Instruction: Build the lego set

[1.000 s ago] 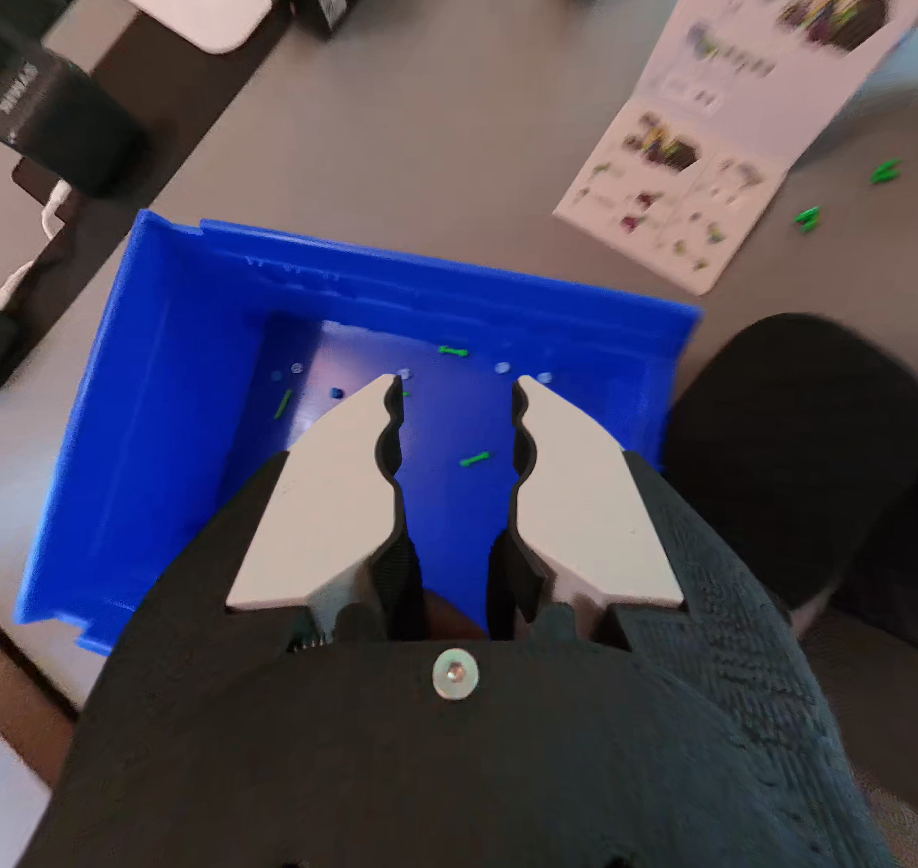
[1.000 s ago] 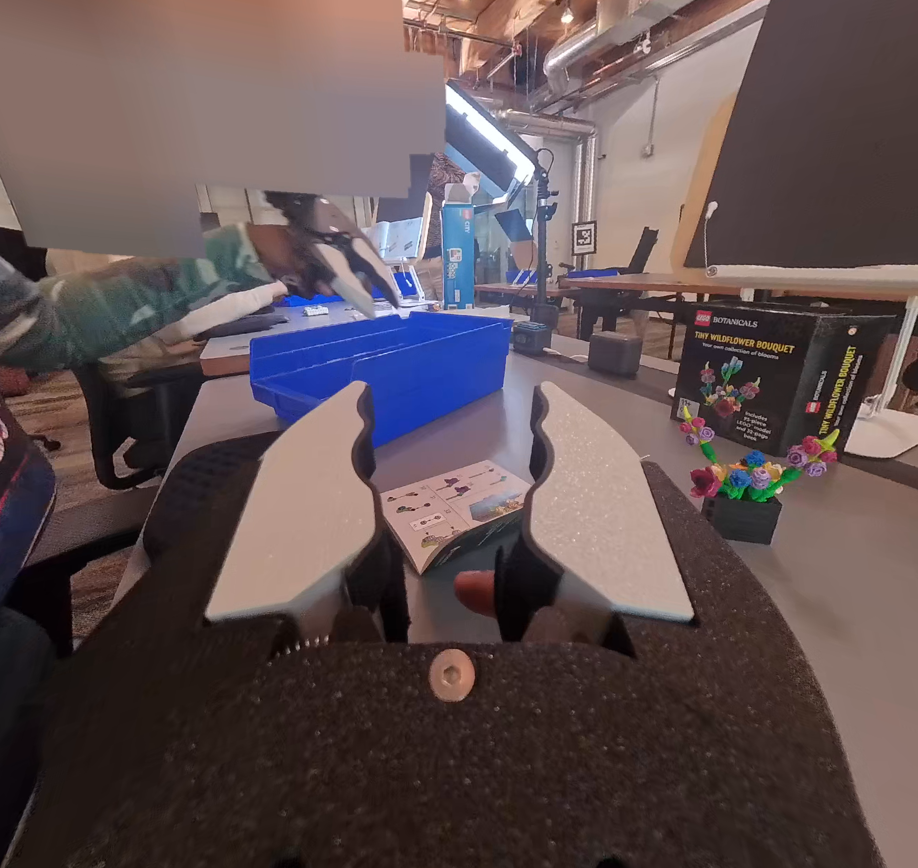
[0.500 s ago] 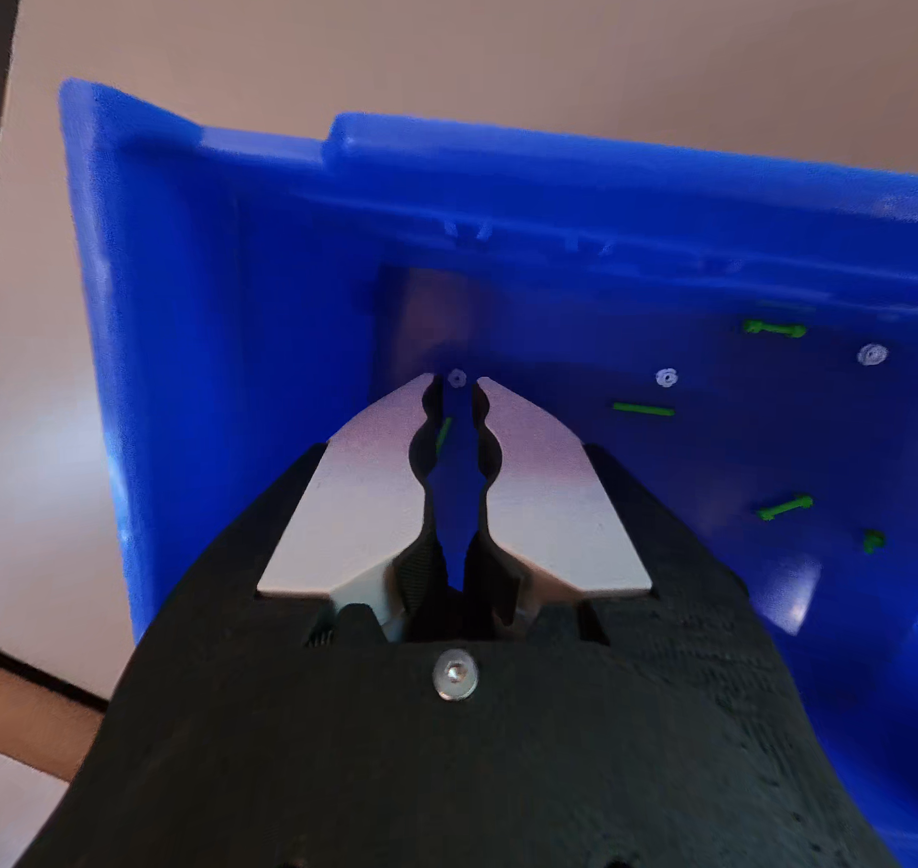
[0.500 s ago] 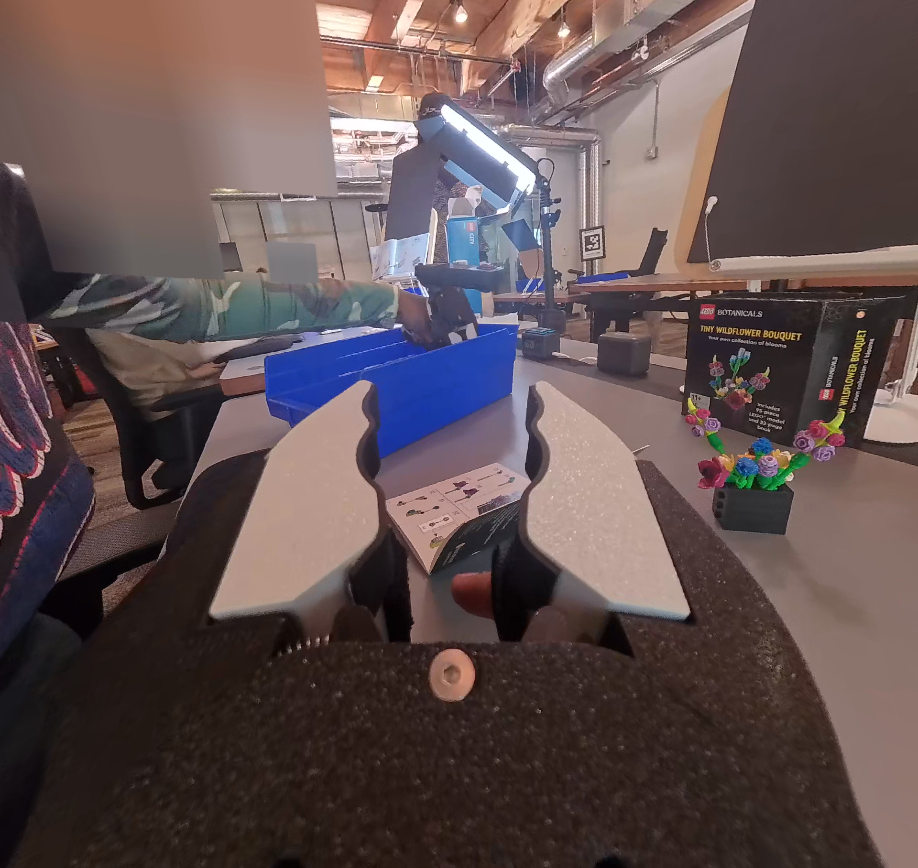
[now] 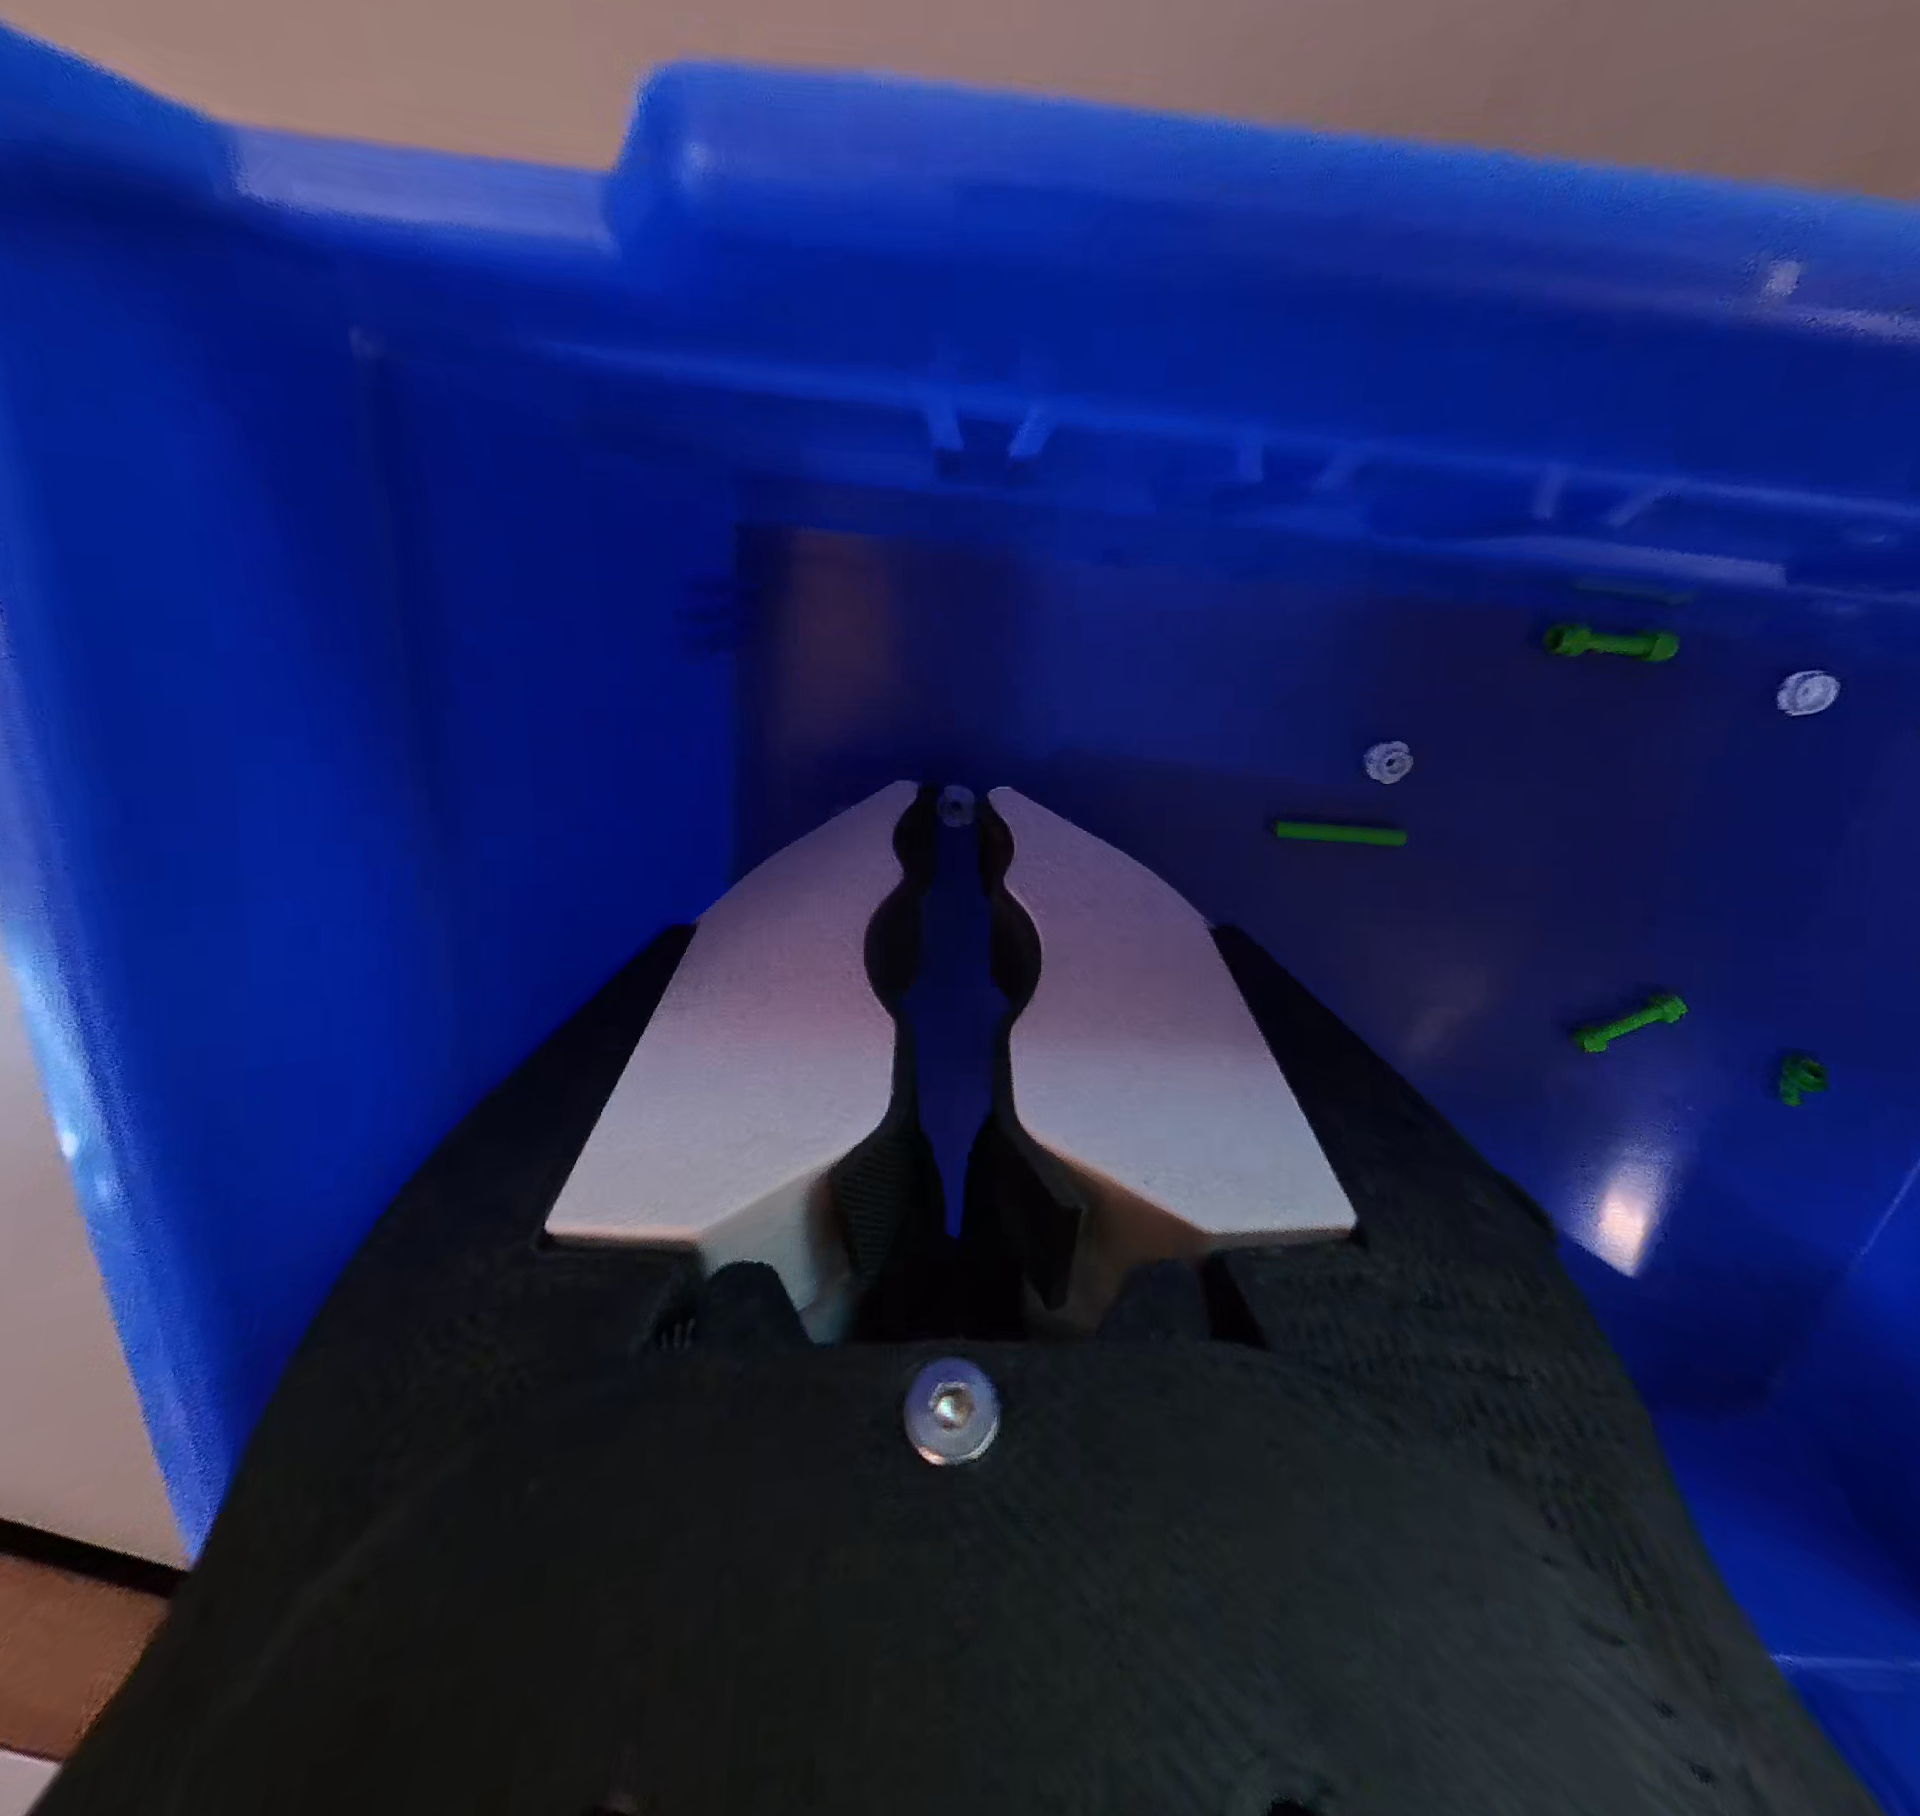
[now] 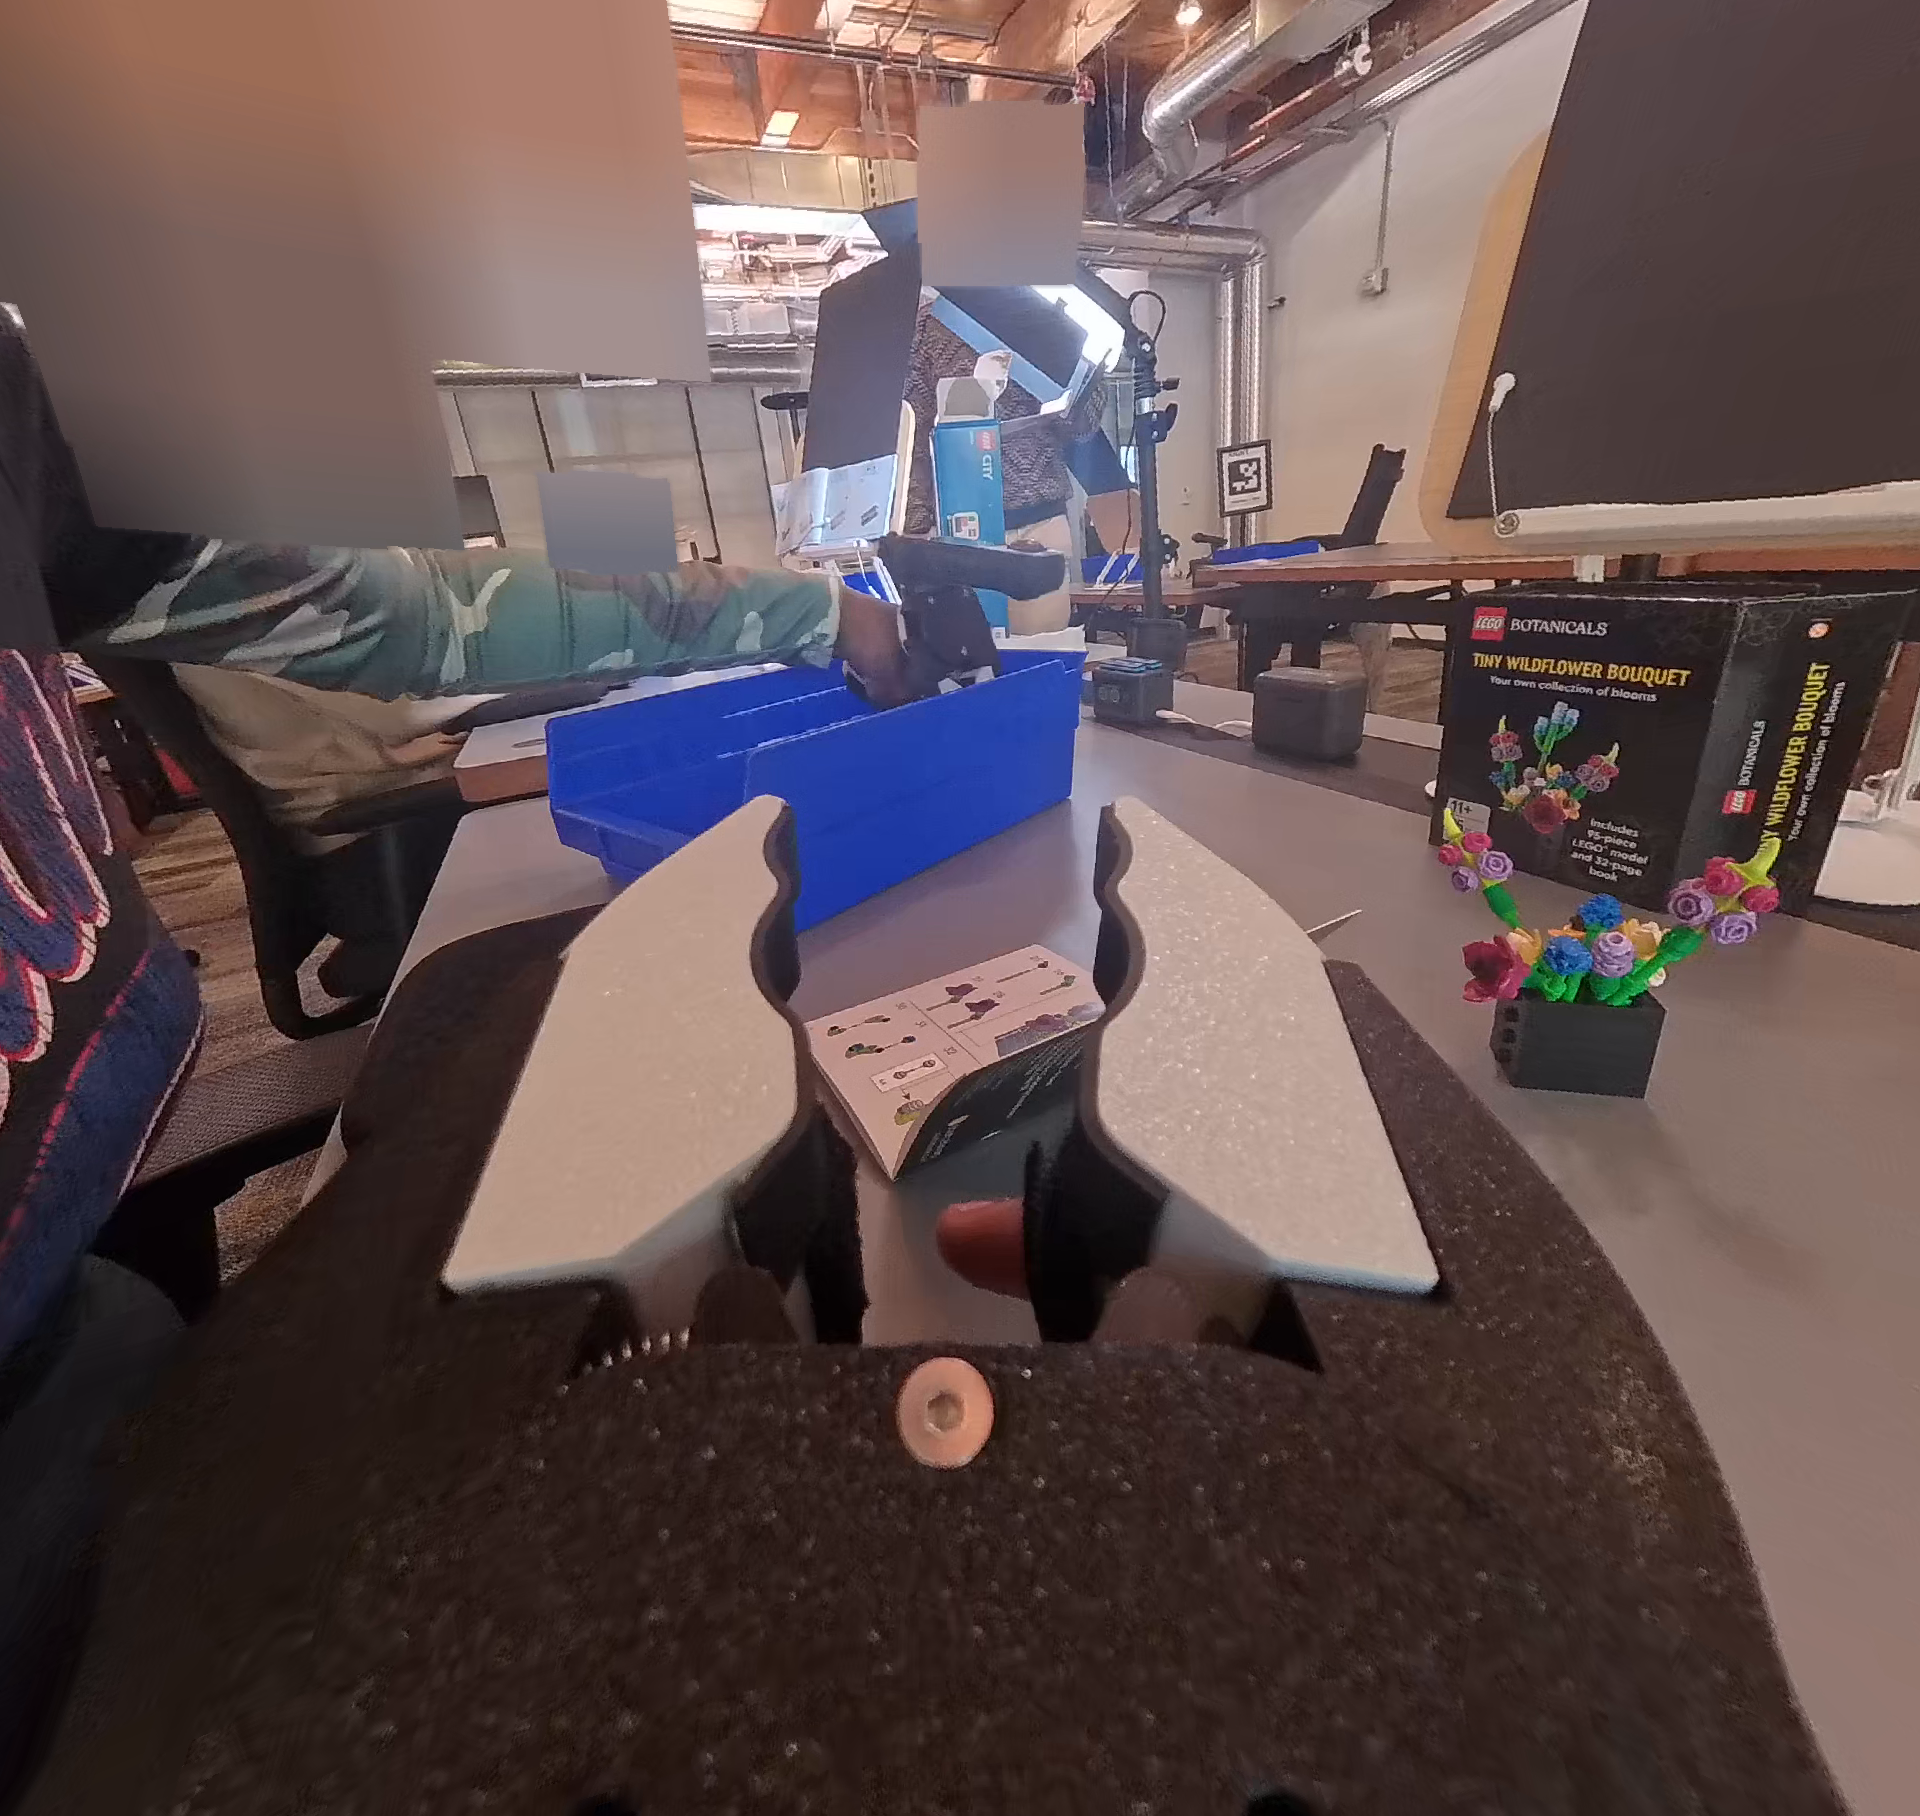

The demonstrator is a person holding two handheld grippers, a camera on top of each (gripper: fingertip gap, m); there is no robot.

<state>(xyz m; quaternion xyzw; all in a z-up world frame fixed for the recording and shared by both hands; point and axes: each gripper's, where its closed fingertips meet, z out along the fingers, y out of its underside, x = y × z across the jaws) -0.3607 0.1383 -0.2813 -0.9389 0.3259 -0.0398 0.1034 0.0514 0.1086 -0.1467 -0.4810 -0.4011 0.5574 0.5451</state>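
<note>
In the left wrist view my left gripper (image 5: 954, 798) is deep inside the blue bin (image 5: 436, 727), near its far left corner. Its jaws are almost together, pinching a small pale round Lego piece (image 5: 954, 808) between the tips. Loose green stems (image 5: 1340, 833) and two more pale round pieces (image 5: 1389, 760) lie on the bin floor to the right. My right gripper (image 6: 945, 831) is open and empty above the grey table (image 6: 1714, 1195), over the open instruction booklet (image 6: 956, 1028). The built flower model (image 6: 1569, 977) stands to its right.
In the right wrist view the blue bin (image 6: 883, 779) sits beyond the booklet, with a person's camouflage sleeve (image 6: 468, 603) reaching into it with the left gripper (image 6: 935, 623). The black Lego box (image 6: 1642, 727) stands at the back right. An office chair (image 6: 312, 883) is at the left. My right fingertips sit around 45 cm from my left ones. The built flower model (image 6: 1569, 977) lies some 20 cm from my right tips, 40 cm from my left tips.
My left gripper dropped into the bin, moved to its left corner and closed its jaws from wide open down onto the pale round piece. My right gripper barely moved.
</note>
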